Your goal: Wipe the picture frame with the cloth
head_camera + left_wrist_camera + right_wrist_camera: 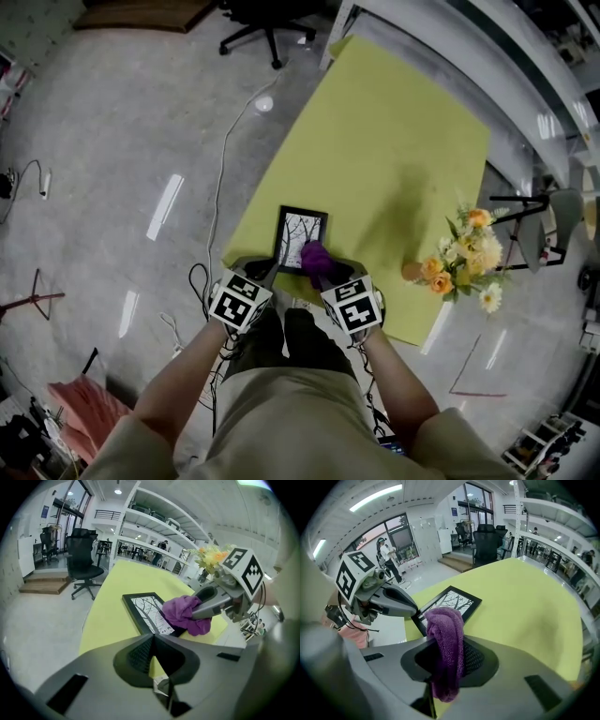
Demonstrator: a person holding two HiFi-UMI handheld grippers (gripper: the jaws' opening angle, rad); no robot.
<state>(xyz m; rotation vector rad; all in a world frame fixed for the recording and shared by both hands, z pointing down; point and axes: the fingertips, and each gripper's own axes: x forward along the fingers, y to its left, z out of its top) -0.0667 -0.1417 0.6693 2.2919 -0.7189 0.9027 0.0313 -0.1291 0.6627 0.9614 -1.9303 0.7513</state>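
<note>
Yellow-green table (375,141), set askew to the person, its near left corner closest to the grippers.

Around it:
- Bouquet (464,253) of orange, yellow and white flowers at the table's right edge, toward the near right corner, well apart from the work.
- Black office chair (267,19) on the grey floor beyond the far left corner.
- White cable (220,178) trails over the floor along the left edge.
- White shelving (525,75) runs past the far right side.
- Nothing on the table stands between the grippers and the frame.

Room: the table is bare from the frame to the far edge and across to the bouquet. Little margin on the near side, where the frame sits close to the near edge.

Picture frame (298,234): black, lying flat and face up, showing a print of bare branches. It is near the near left corner. Its long axis runs away from the person, not square to the table's edges.

Purple cloth (316,258): bunched, resting on the frame's near right corner.

Right gripper (323,272): fingers clamped on the cloth, which hangs in a thick fold through the jaws in the right gripper view (445,644).

Left gripper (265,272): just beside the frame's near left corner; the left gripper view shows the fingers (140,653) pressed together with nothing between them.
</note>
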